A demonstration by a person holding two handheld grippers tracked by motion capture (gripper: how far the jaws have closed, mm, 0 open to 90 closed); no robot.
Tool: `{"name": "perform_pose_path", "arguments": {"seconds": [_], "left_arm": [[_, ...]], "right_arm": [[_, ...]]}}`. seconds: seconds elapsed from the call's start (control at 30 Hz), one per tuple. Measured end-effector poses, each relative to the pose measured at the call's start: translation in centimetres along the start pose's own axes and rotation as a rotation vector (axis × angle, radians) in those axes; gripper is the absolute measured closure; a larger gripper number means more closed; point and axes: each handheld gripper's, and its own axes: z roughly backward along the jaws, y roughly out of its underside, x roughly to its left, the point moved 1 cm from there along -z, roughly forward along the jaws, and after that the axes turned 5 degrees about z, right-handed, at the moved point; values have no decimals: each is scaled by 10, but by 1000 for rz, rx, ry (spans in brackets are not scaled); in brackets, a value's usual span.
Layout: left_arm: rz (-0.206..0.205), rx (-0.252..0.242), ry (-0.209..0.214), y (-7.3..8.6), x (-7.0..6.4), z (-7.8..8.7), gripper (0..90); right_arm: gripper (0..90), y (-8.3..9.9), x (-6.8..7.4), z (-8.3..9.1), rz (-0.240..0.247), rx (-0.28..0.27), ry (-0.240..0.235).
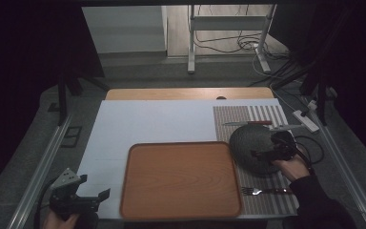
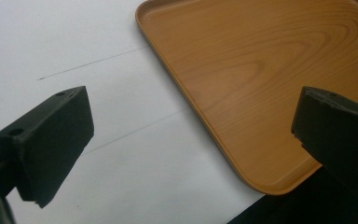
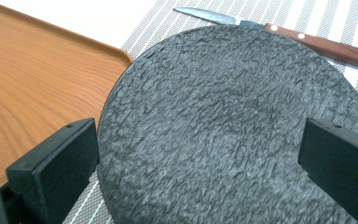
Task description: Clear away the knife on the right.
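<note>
A dark textured round plate [image 1: 249, 145] [image 3: 233, 126] lies on a striped placemat [image 1: 267, 198] at the right. My right gripper [image 1: 262, 153] [image 3: 198, 168] hovers over the plate, jaws open wide on either side of it, holding nothing. A wooden tray [image 1: 181, 179] [image 2: 261, 70] [image 3: 32, 93], empty, sits in the middle of the table. My left gripper [image 1: 102, 196] [image 2: 186, 154] stands open at the table's front left corner, beside the tray's near left corner, nothing between its fingers.
A knife with a wooden handle [image 1: 248, 123] [image 3: 270, 30] lies on the placemat behind the plate. A fork [image 1: 264, 191] lies on the placemat in front of the plate. A white board [image 1: 147, 121] covers the table. Cables and a power strip [image 1: 306, 120] sit at the right.
</note>
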Motion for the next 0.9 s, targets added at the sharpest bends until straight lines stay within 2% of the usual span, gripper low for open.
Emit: {"name": "perform_pose_path", "arguments": {"seconds": [0.3, 0.9], "left_arm": [[0, 4, 0, 0, 0, 0, 0], [-1, 8, 2, 0, 0, -1, 0]], "right_arm": [[0, -11, -12, -15, 15, 18, 27], [0, -35, -28, -45, -47, 64, 25]]}}
